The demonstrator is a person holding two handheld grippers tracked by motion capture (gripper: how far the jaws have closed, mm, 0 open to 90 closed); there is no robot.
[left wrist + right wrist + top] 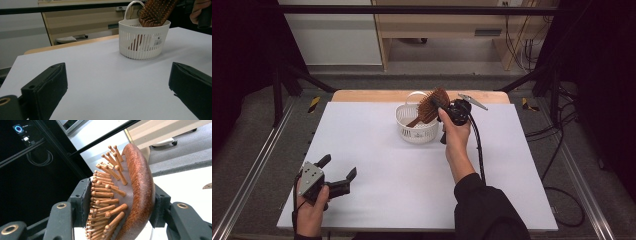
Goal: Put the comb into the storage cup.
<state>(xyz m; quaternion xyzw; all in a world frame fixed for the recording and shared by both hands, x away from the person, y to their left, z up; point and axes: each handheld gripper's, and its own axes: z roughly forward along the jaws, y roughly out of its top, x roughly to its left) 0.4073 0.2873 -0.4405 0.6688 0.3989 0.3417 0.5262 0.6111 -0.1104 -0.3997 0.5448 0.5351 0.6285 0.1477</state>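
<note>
Your right gripper [447, 111]: clamped on the head of the wooden hairbrush [430, 106], one jaw against the bristle face, the other against the rounded back, as your right gripper view shows [122, 202]. You hold it at the right rim of the basket, over the far middle of the desk.

Hairbrush: head tilted up and out above the basket rim, handle slanting down inside the basket toward its left wall. In your left gripper view the head [155, 12] stands above the rim and the handle shows through the slats.

White basket [404, 116]: slatted plastic, round, with a hoop handle at its far side. It stands on the desk near the far edge, slightly right of centre. A label shows on its wall in your left gripper view [135, 45].

Your left gripper [337, 172]: jaws spread wide, grasping nothing, held at the near-left corner of the desk, close to the front edge and well apart from the basket.

Desk [377, 155]: white surface with a strip of wooden top showing beyond its far edge. Open room lies between your two grippers, across the whole left half and along the near-right part.

Metal rails run along both sides of the desk [257, 165].
</note>
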